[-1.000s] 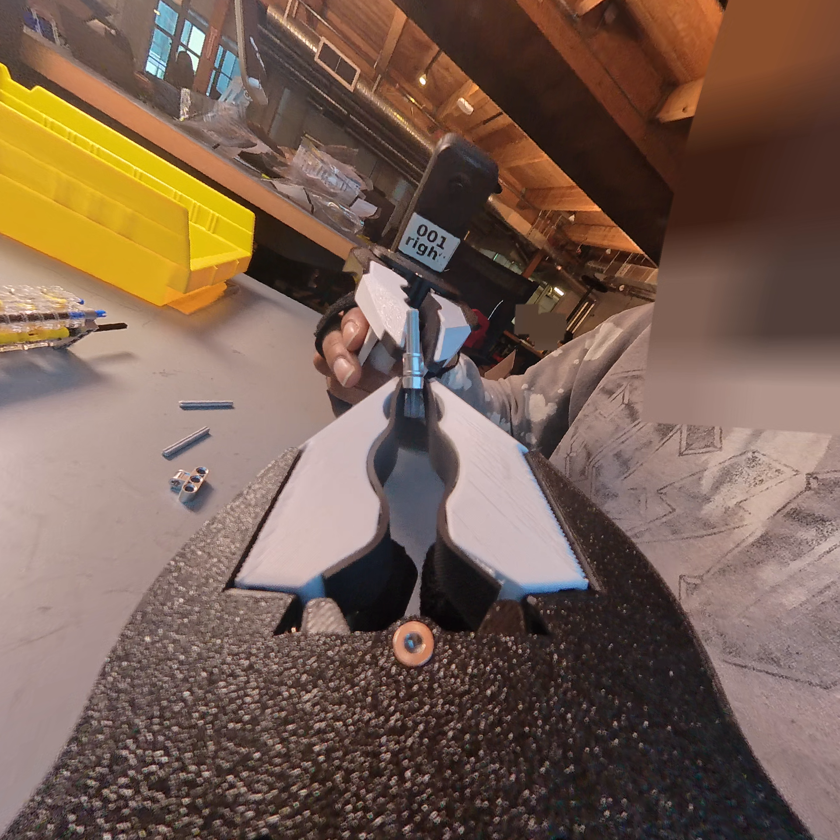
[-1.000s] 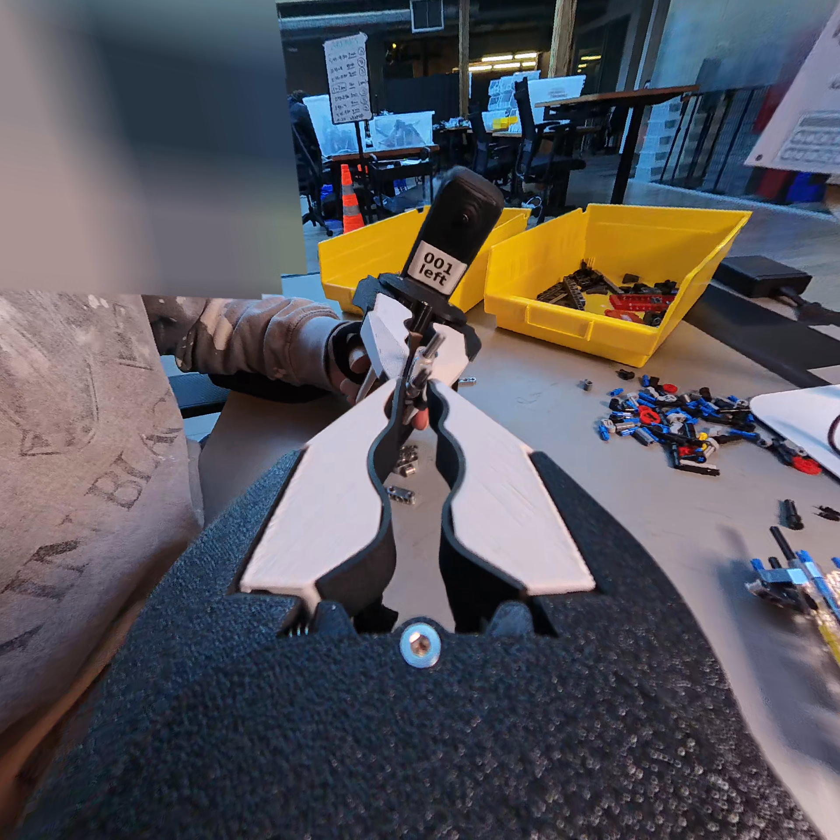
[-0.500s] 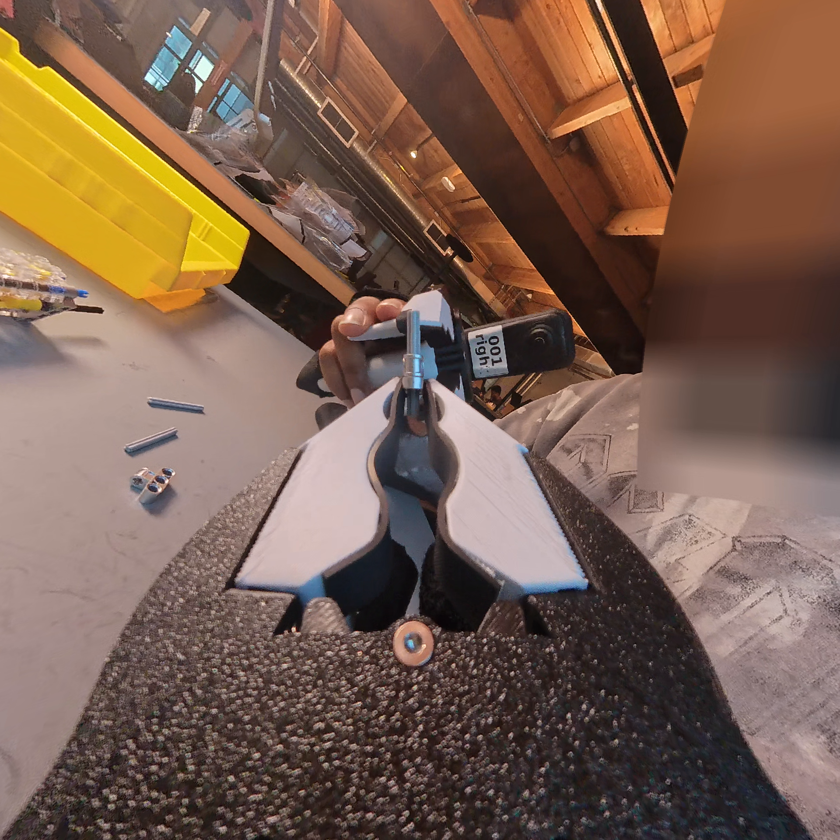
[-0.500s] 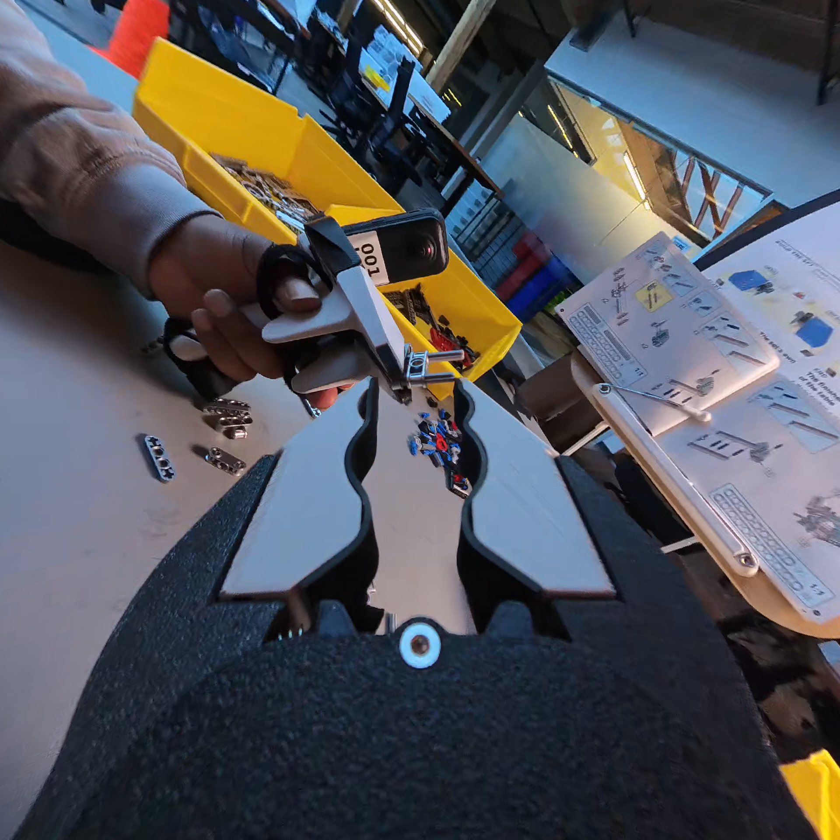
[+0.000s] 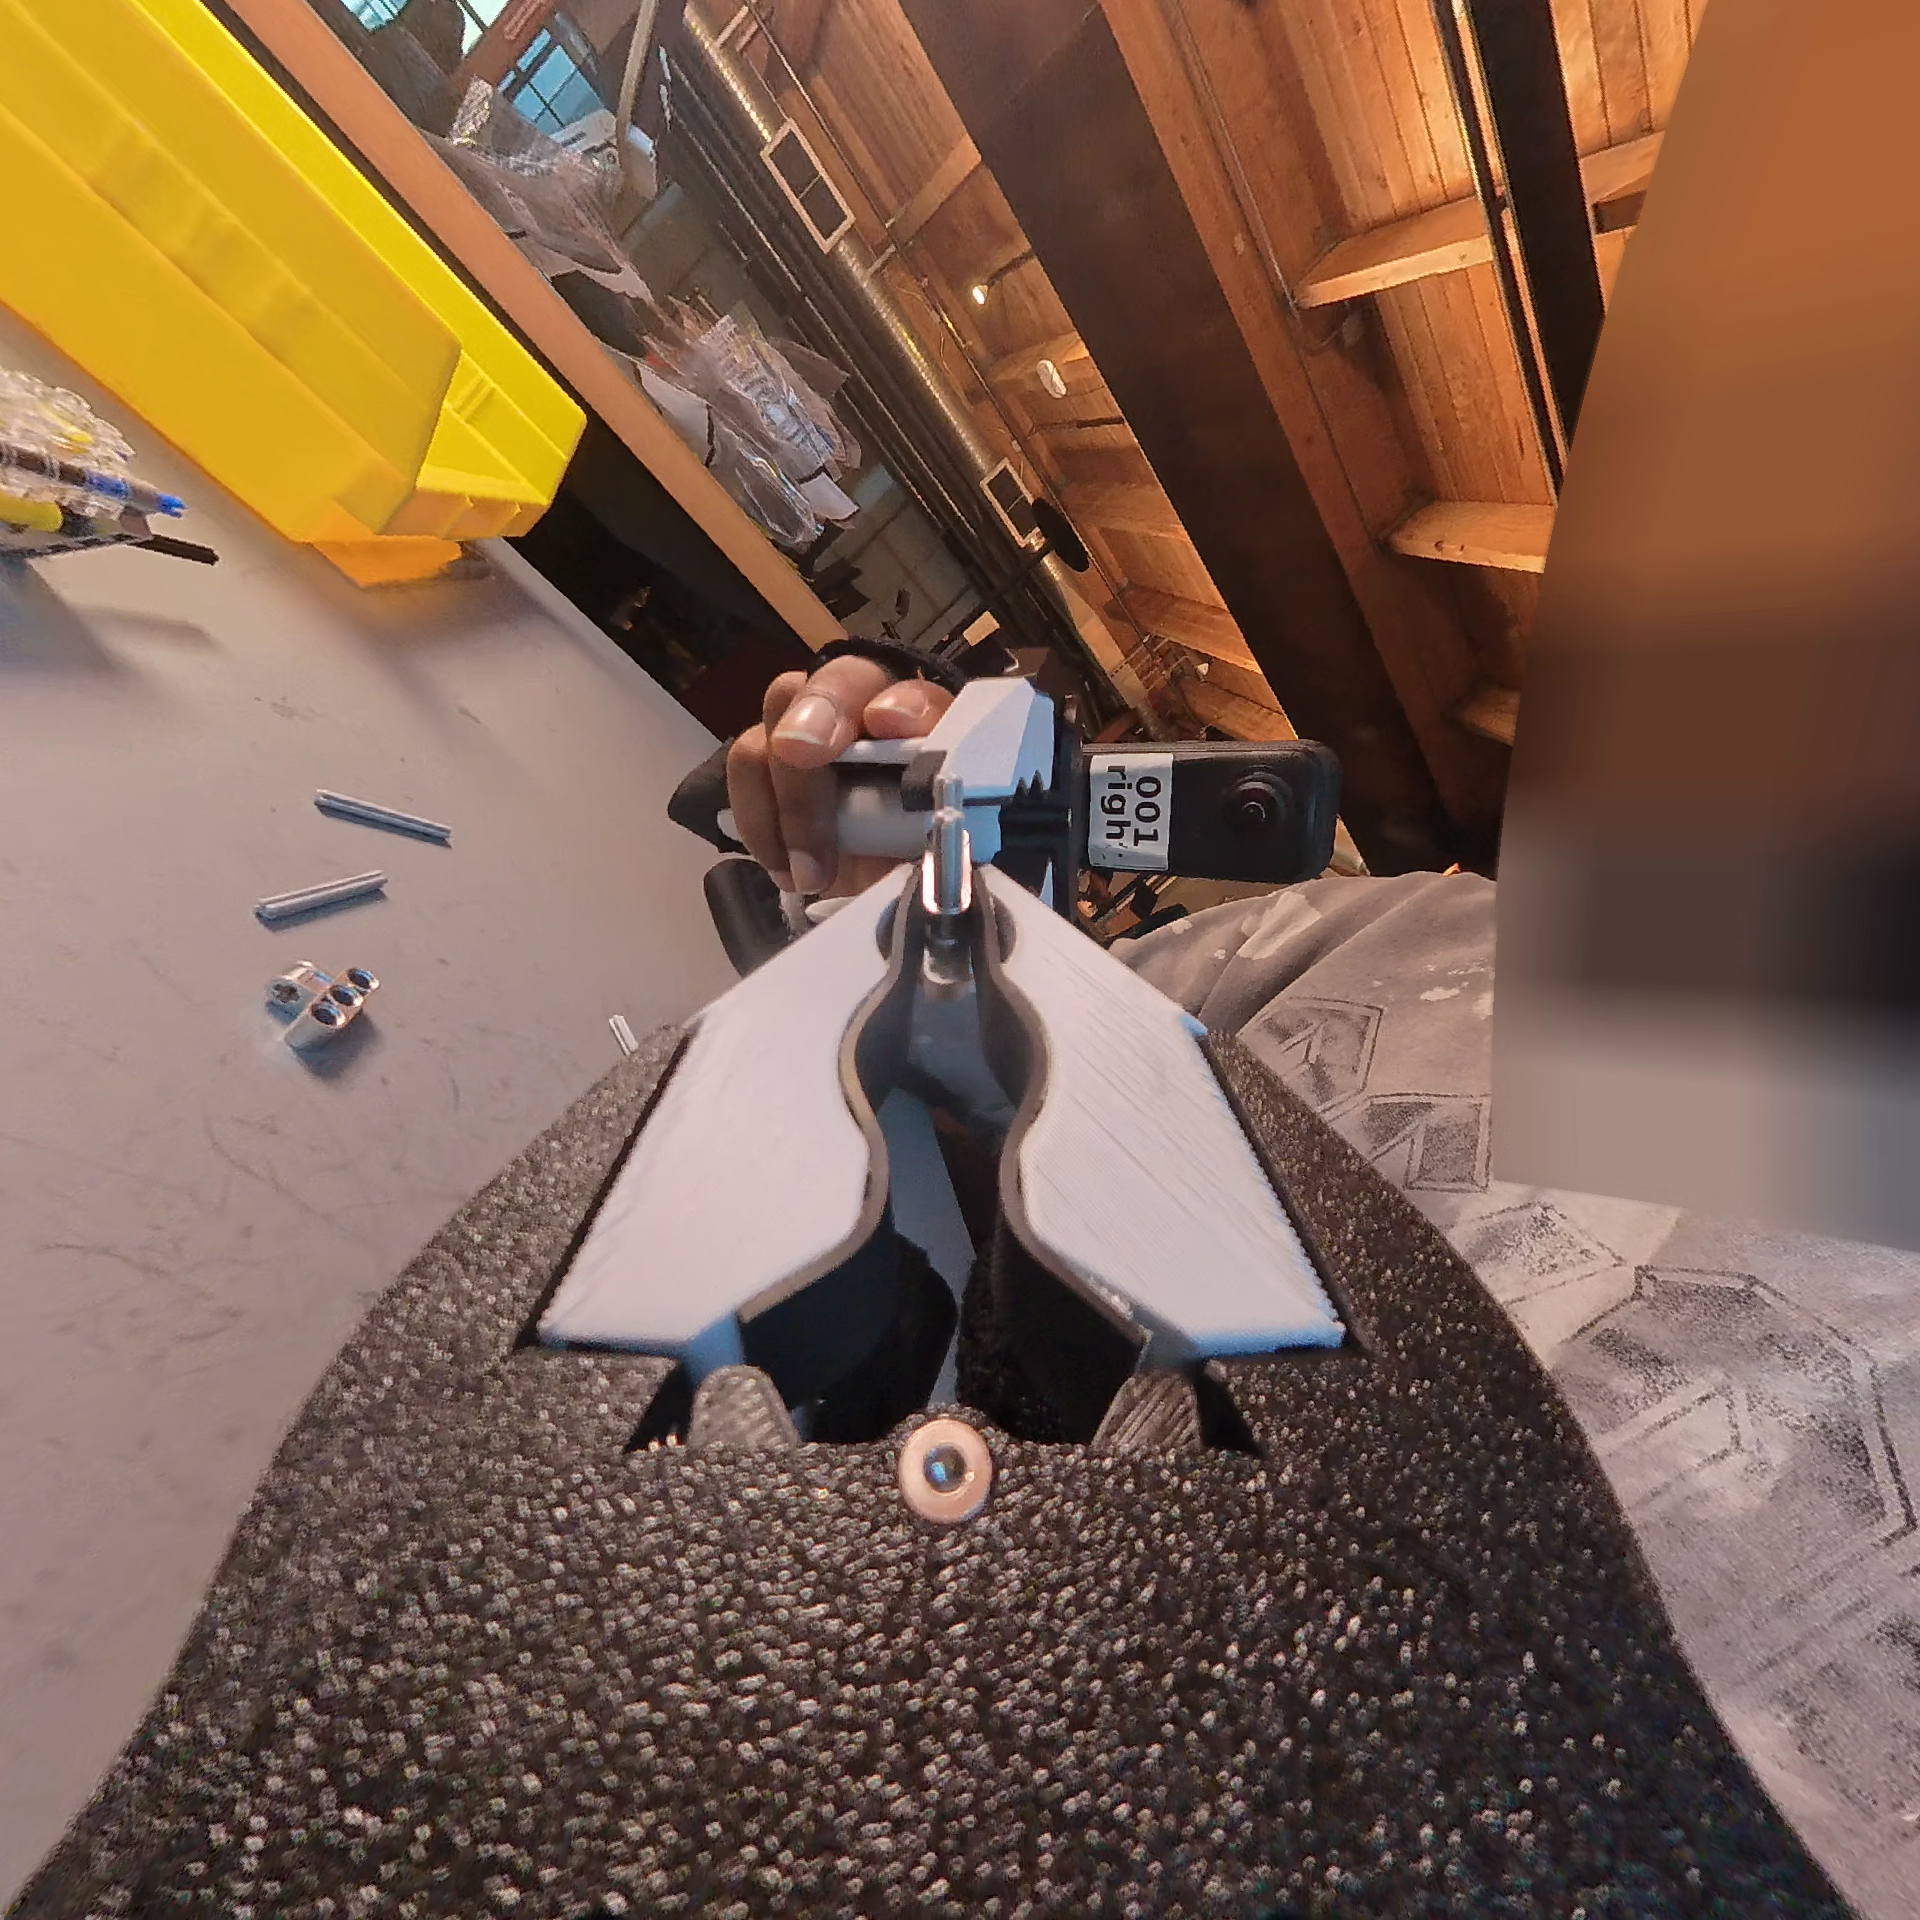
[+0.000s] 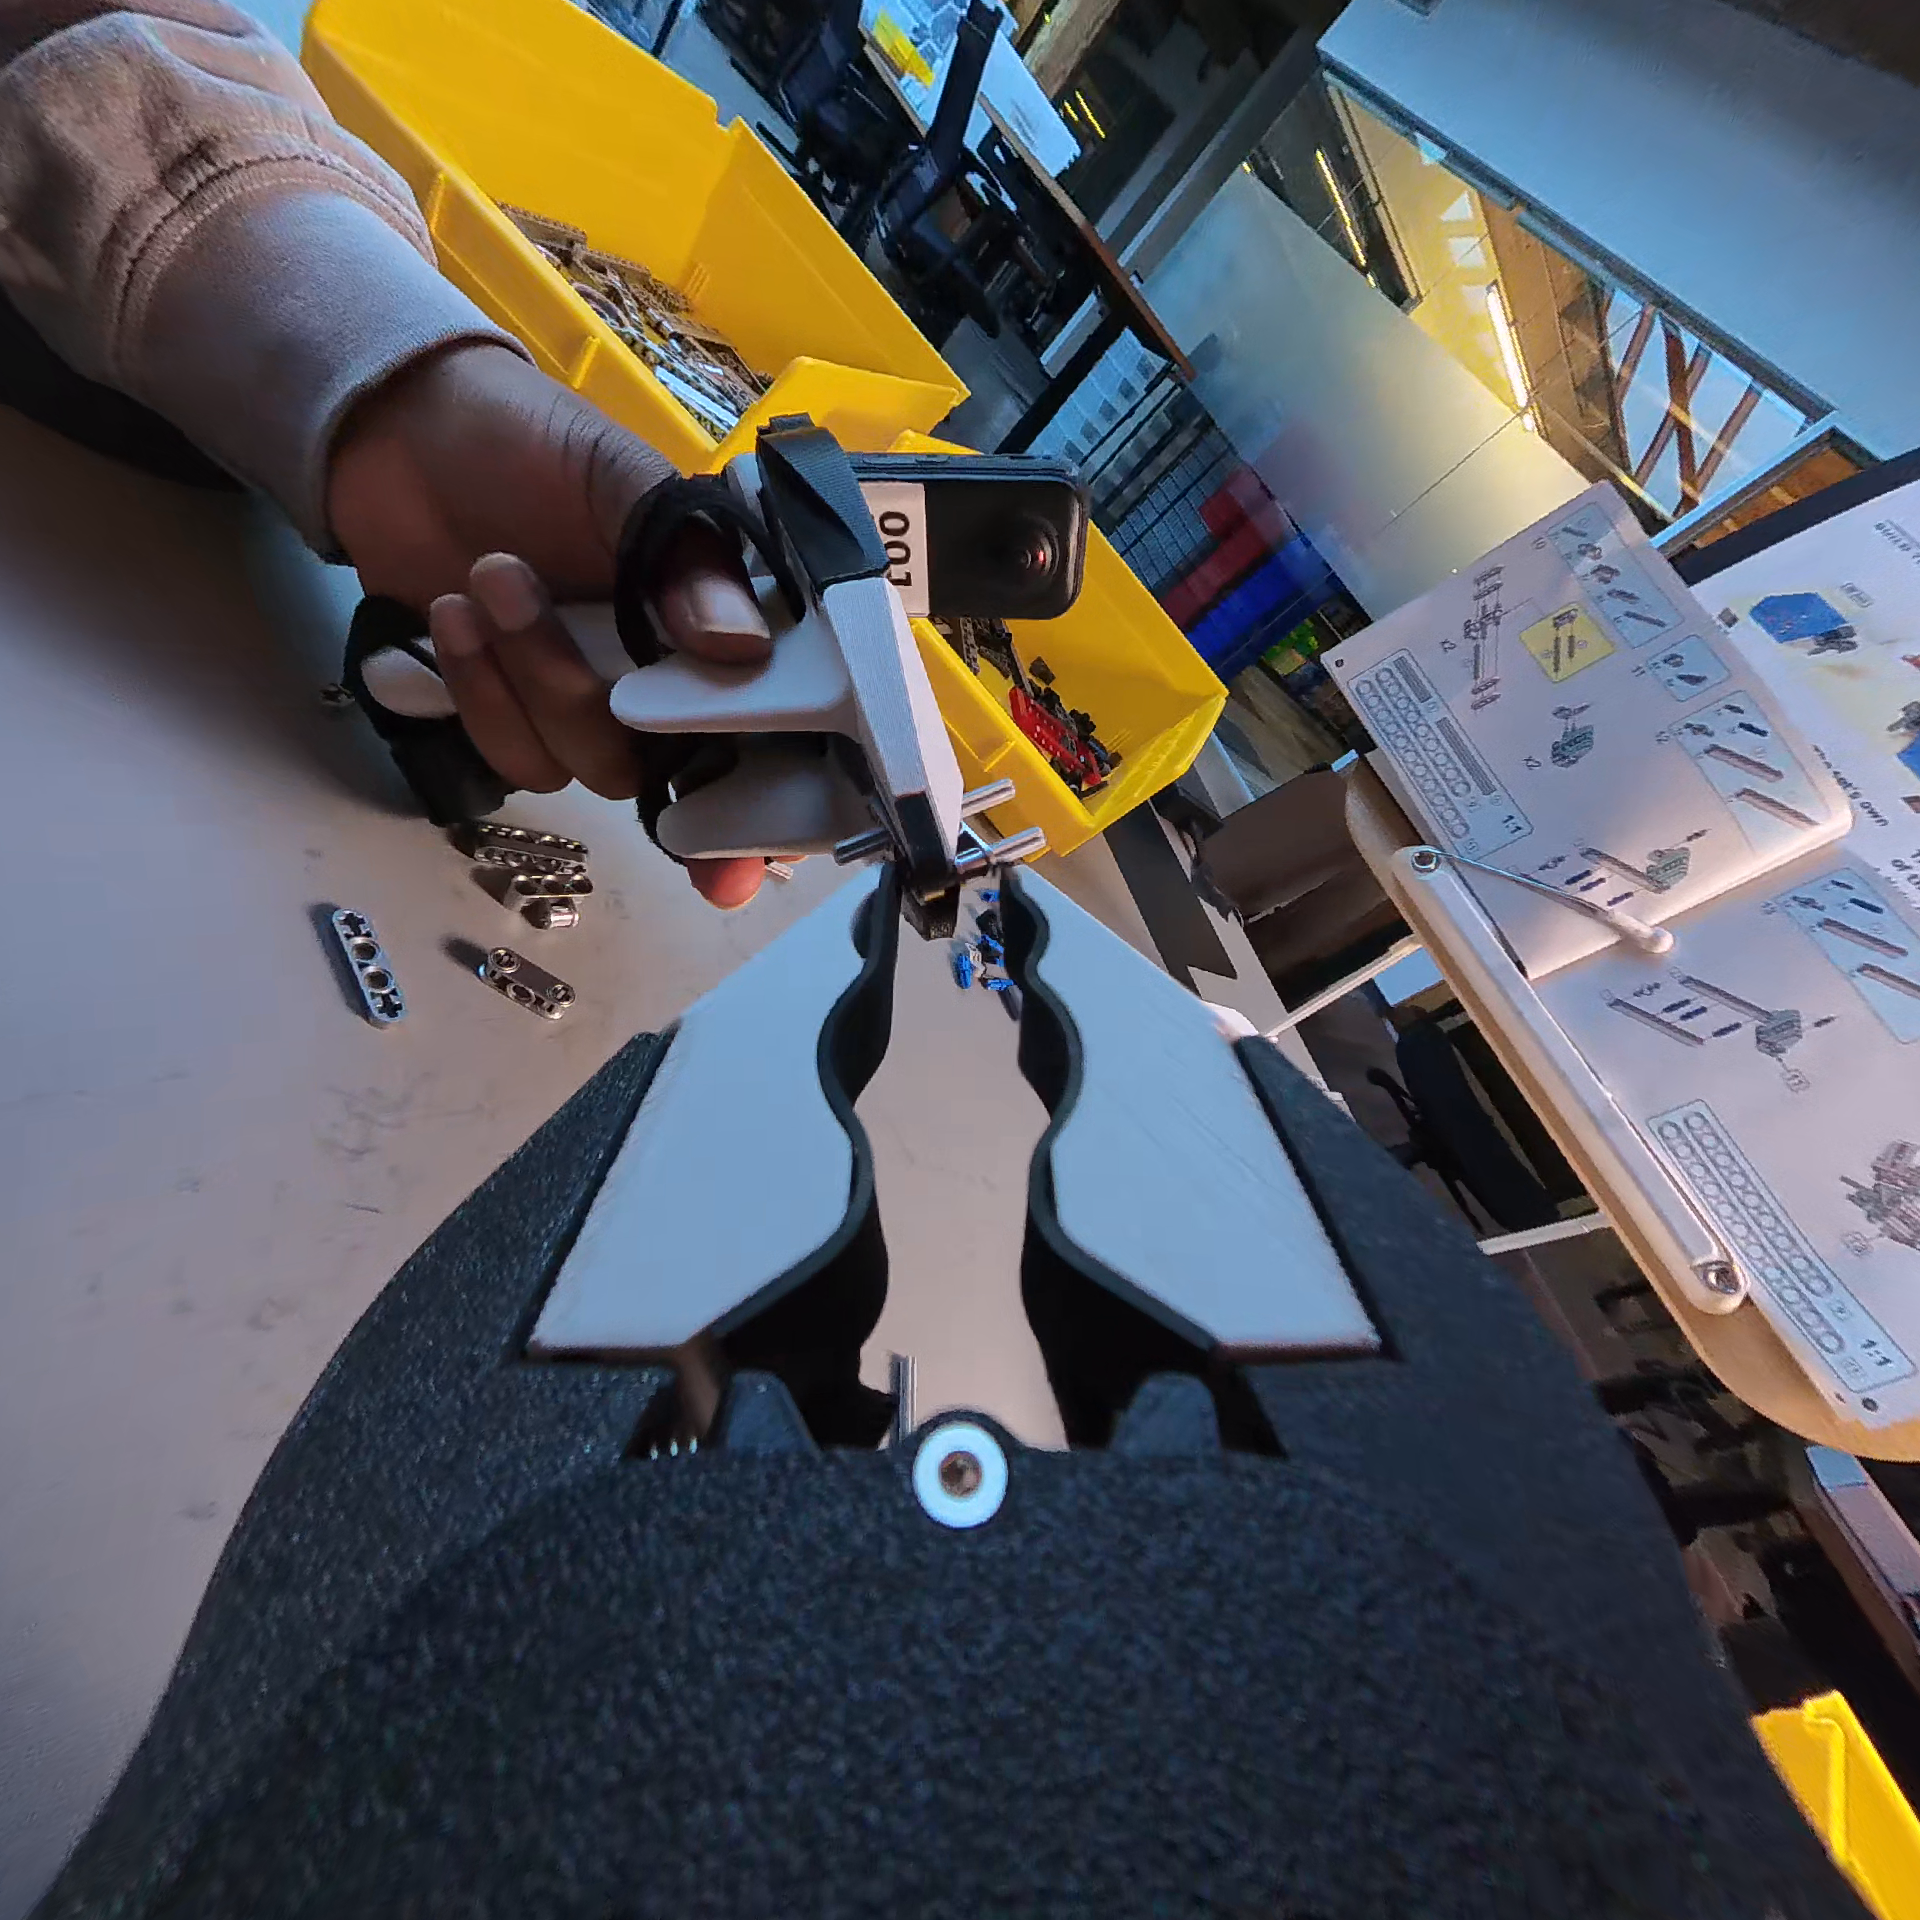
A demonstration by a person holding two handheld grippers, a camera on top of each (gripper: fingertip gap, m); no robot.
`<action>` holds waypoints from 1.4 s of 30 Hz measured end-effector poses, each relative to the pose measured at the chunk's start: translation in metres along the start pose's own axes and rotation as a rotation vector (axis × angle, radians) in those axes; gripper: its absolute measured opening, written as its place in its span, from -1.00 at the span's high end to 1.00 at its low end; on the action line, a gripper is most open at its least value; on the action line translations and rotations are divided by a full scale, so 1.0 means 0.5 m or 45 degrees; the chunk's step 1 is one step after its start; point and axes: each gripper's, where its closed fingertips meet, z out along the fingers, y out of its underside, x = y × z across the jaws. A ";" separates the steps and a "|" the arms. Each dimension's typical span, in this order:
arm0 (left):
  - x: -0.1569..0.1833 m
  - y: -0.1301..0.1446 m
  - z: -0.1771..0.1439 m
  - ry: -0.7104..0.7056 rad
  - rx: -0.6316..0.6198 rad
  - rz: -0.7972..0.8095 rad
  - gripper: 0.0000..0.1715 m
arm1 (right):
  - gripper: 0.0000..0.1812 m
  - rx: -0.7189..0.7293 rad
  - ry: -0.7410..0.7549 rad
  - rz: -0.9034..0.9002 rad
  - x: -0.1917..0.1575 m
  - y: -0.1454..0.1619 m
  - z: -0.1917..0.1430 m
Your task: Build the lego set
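Observation:
My left gripper (image 5: 945, 896) is shut on a small grey metal-look pin assembly (image 5: 948, 868), a connector with short axles through it. In the right wrist view the left gripper (image 6: 925, 868) is held in a hand, turned sideways, with the assembly (image 6: 982, 847) sticking out at its tip. My right gripper (image 6: 948, 888) is open; its fingertips (image 6: 883, 904) stand on either side of the left gripper's tip and the assembly without closing on them. In the left wrist view the right gripper (image 5: 940, 784) lies on its side just beyond the assembly.
Loose grey beams (image 6: 366, 977) and axles (image 5: 382, 818) lie on the grey table (image 5: 208, 1195). Yellow bins (image 6: 665, 208) with parts stand at the back. An open instruction booklet on a stand (image 6: 1621, 779) is at the right. A clear bag of parts (image 5: 52, 457) lies far left. My two grippers' fingertips are within a few centimetres of each other.
My right gripper has opened off the assembly and rolled onto its side. The left gripper has kept its hold, and both grippers have tilted upward.

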 end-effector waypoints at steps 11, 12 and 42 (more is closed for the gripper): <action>0.001 0.056 0.008 0.037 -0.211 -0.138 0.94 | 0.61 0.061 -0.230 0.065 -0.045 -0.009 -0.020; 0.001 0.061 0.008 0.039 -0.227 -0.149 0.94 | 0.64 0.054 -0.245 0.059 -0.051 -0.007 -0.021; 0.002 0.037 -0.015 0.037 -0.170 -0.142 0.93 | 0.75 0.070 -0.167 0.186 -0.031 -0.006 -0.019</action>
